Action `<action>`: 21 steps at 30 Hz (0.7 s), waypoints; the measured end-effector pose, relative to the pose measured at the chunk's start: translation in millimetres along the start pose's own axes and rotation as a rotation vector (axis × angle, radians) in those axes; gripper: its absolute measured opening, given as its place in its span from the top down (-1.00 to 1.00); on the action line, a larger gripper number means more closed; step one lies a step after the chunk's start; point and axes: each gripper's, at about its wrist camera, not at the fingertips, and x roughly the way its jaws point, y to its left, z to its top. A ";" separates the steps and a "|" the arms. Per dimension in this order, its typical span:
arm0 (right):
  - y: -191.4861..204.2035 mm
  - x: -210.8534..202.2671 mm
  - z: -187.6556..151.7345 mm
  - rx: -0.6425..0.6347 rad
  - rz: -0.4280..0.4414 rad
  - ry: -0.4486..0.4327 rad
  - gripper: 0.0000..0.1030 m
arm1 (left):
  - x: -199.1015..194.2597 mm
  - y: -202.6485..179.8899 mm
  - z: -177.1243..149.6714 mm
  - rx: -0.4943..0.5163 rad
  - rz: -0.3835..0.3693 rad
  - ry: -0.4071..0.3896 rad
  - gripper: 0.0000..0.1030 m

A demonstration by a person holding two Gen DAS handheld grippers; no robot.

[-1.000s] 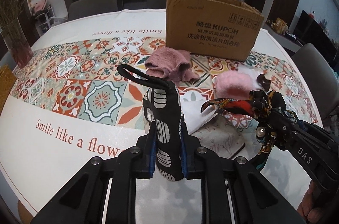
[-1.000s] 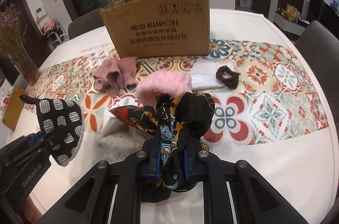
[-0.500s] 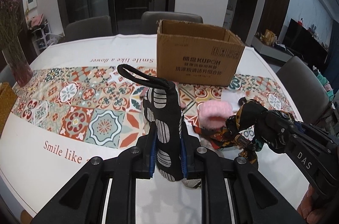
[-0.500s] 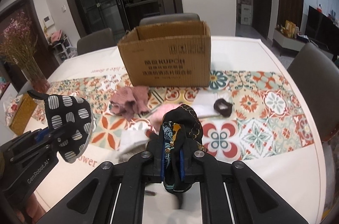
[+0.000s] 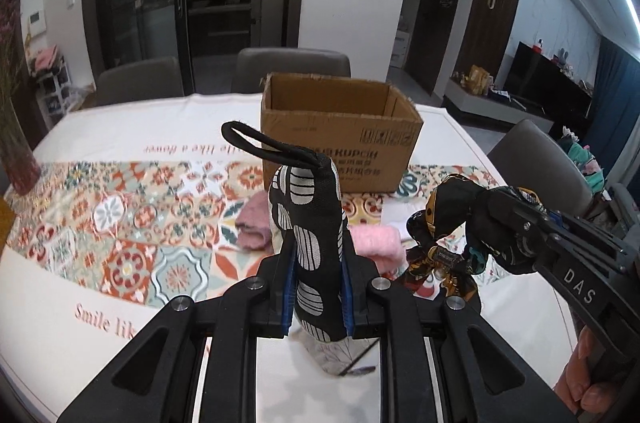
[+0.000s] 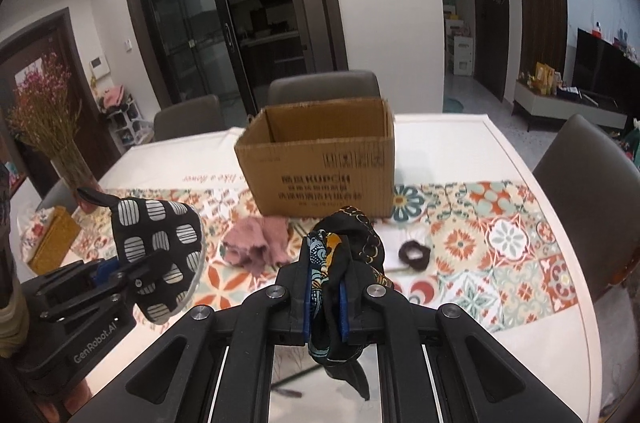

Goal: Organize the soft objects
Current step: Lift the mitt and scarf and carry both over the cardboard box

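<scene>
Right wrist view alone shows me a dark hair scrunchie on the patterned runner and a vase of pink dried flowers; only the left wrist view shows the fluffy pink piece. My left gripper is clamped on one black-and-white oven mitt, held above the table. My right gripper pinches one dark patterned scarf. One open cardboard box stands beyond, printed "KUPOH". One mauve cloth lies before it. The tablecloth reads "Smile".
</scene>
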 end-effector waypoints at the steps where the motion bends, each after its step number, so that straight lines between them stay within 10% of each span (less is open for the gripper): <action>1: 0.3 -1.5 3.6 -0.001 0.000 -0.011 0.80 | -0.8 -0.6 2.3 0.008 0.003 -0.008 0.62; 21: 8.3 -2.4 68.9 -0.005 0.046 -0.175 0.80 | -7.1 3.2 73.9 0.040 -0.042 -0.119 0.62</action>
